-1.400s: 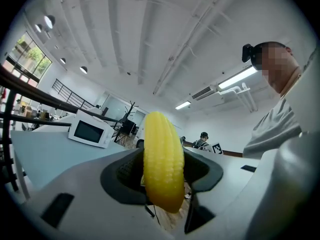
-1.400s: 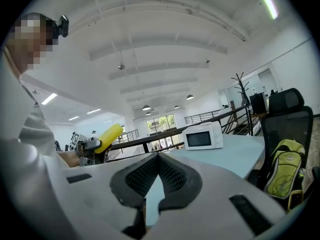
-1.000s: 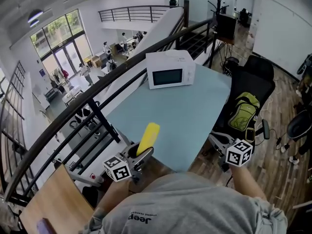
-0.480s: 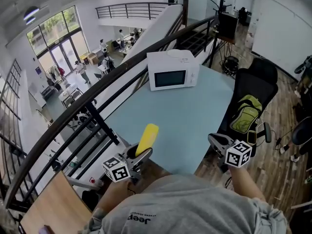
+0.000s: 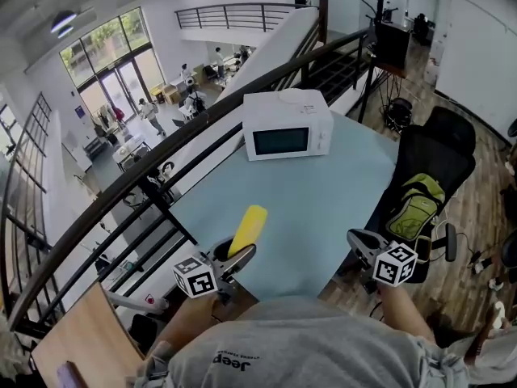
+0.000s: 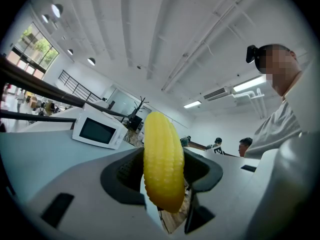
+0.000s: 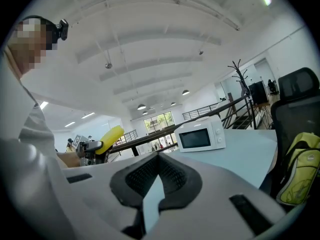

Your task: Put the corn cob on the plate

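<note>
A pale blue table [image 5: 323, 192] fills the middle of the head view, with a white microwave [image 5: 287, 124] at its far end. At lower left, the left gripper [image 5: 234, 259] clamps a yellow corn cob [image 5: 247, 229] near its lower end, tip raised, likely for carrying. At lower right, the right gripper [image 5: 361, 242] is closed and empty. No plate shows. The person's grey shirt [image 5: 323, 346] reads "Jeep".

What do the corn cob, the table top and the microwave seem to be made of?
The corn cob looks like plastic or rubber: uniform yellow, smooth moulded kernel rows, slight sheen; real corn is possible. The table top: pale blue, matte, smooth, perhaps laminate. The microwave: white smooth casing, painted metal or plastic, dark glass-like window.
</note>
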`<state>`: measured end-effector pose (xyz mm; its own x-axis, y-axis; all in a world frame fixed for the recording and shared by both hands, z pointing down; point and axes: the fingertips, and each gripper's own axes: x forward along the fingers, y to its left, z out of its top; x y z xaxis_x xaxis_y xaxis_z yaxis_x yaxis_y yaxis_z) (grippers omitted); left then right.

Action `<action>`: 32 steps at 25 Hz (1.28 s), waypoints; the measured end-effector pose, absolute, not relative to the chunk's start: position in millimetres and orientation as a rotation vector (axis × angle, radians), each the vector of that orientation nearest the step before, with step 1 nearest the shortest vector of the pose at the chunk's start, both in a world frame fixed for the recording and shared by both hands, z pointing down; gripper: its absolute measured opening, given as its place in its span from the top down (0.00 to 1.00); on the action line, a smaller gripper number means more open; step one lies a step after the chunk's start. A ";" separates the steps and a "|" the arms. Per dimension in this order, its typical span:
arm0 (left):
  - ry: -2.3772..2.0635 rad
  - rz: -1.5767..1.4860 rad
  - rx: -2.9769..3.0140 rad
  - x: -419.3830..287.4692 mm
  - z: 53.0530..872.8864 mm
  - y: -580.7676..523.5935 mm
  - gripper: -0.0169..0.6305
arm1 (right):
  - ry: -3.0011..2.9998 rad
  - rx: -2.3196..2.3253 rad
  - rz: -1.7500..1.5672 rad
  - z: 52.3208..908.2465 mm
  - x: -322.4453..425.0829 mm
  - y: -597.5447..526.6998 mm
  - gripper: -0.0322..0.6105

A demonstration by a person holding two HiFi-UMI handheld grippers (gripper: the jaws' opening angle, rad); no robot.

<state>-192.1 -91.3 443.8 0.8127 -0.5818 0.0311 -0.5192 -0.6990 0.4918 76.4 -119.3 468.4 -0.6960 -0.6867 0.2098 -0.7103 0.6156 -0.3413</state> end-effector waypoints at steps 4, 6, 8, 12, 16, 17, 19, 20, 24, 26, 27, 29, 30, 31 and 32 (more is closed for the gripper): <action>-0.869 -0.233 2.466 -150.7 432.9 -118.2 0.63 | -2.822 1.120 0.662 477.2 115.7 -161.1 0.93; -0.900 -0.243 2.448 -135.4 430.6 -126.1 0.63 | -2.847 1.073 0.667 481.6 128.8 -179.8 0.93; -0.928 -0.241 2.420 -123.5 430.2 -131.7 0.63 | -2.867 1.037 0.682 486.8 136.7 -198.1 0.93; -0.982 -0.205 2.378 -115.4 436.9 -138.1 0.63 | -2.887 0.976 0.742 504.2 139.1 -220.6 0.93; -1.005 -0.185 2.350 -131.7 448.3 -153.6 0.63 | -2.860 0.973 0.785 522.0 128.6 -240.5 0.93; -1.002 -0.176 2.348 -136.6 452.6 -159.3 0.63 | -2.850 0.982 0.788 525.1 123.9 -245.7 0.93; -0.980 -0.157 2.352 -144.6 461.7 -172.6 0.63 | -2.830 1.002 0.791 530.1 112.0 -254.0 0.93; -0.963 -0.152 2.355 -147.6 466.4 -180.4 0.63 | -2.818 1.012 0.797 532.8 105.6 -257.2 0.93; -0.888 -0.150 2.374 -158.0 481.3 -223.3 0.63 | -2.780 1.060 0.836 539.5 83.0 -271.5 0.93; -0.862 -0.149 2.394 -161.7 484.0 -244.0 0.63 | -2.767 1.087 0.839 539.3 74.9 -279.6 0.93; -0.852 -0.151 2.403 -162.5 483.7 -253.6 0.63 | -2.761 1.098 0.830 538.4 72.2 -284.4 0.93; -0.839 -0.159 2.422 -162.9 480.6 -272.2 0.63 | -2.751 1.110 0.799 535.2 68.2 -296.5 0.93; -0.835 -0.162 2.431 -163.0 478.3 -280.9 0.63 | -2.748 1.113 0.780 533.2 66.5 -303.3 0.93; -0.833 -0.164 2.440 -163.4 475.5 -289.3 0.63 | -2.747 1.115 0.760 531.1 64.8 -310.5 0.93; -0.834 -0.165 2.449 -164.0 472.2 -297.5 0.63 | -2.745 1.117 0.741 528.9 63.0 -318.1 0.93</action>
